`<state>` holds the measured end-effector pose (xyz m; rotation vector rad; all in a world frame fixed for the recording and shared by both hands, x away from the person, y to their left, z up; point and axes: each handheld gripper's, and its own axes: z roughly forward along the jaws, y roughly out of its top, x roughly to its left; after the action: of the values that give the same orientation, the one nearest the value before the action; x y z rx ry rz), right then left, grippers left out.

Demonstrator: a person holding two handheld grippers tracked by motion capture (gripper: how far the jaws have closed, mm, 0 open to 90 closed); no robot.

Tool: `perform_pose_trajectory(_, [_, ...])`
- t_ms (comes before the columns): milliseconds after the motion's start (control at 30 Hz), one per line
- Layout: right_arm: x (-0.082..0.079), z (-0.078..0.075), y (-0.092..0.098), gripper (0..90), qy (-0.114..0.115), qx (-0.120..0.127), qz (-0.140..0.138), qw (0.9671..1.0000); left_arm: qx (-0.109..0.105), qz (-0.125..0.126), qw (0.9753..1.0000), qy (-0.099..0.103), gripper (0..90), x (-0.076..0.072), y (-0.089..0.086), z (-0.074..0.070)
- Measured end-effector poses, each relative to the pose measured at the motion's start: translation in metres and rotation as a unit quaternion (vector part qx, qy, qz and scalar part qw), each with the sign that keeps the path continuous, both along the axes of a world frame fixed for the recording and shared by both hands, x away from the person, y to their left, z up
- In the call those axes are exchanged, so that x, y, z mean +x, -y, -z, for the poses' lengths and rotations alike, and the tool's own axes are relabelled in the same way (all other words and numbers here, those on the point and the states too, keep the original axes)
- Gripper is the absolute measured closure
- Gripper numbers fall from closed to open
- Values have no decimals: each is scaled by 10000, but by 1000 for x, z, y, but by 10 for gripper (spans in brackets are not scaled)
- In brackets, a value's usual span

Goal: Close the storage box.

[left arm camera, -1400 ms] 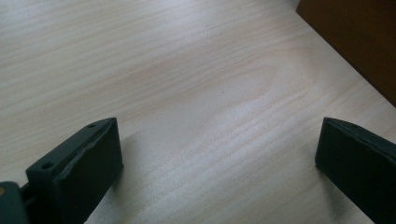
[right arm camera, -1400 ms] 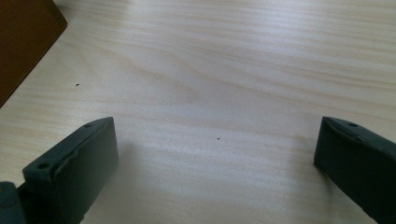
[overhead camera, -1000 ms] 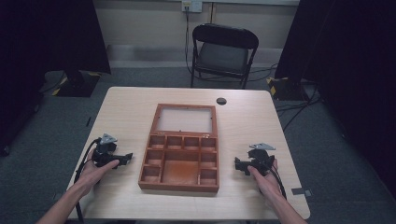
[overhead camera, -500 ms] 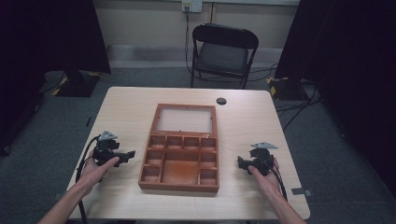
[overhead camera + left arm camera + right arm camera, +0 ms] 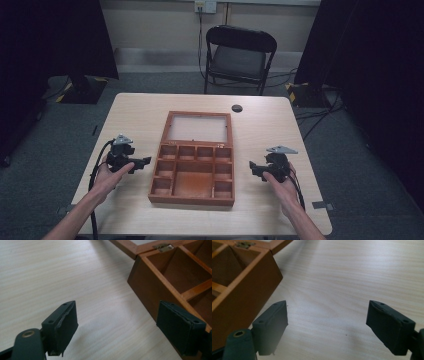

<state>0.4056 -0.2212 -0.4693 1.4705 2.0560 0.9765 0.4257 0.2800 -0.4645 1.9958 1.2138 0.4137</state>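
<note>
On the table: wooden box lies open at the middle, lid flat behind.
Left gripper: just beside the box's left wall, fingers apart, holding nothing.
Right gripper: near its right wall, fingers apart, holding nothing.

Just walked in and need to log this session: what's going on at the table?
A person sits at a light wooden table with tongs in each hand. Between them lies an open wooden box, its compartments empty and its glass-paned lid folded back flat. The left tongs and right tongs sit either side of the box, jaws open, pointing at its side walls, holding nothing.
</note>
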Motion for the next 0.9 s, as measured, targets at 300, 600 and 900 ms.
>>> perform_pose_trajectory(300, [20, -23, -5, 168, 297, 357, 0, 9989, 5, -104, 9998, 167, 176, 11, 7, -8])
perform_pose_trajectory(600, [50, -26, -37, 161, 171, 304, -398, 9986, -351, -169, 9989, 277, 184, 29, 20, -12])
perform_pose_trajectory(900, [88, -25, -66, 161, 72, 259, -522, 9983, -331, -30, 9993, 154, 177, 66, 40, -19])
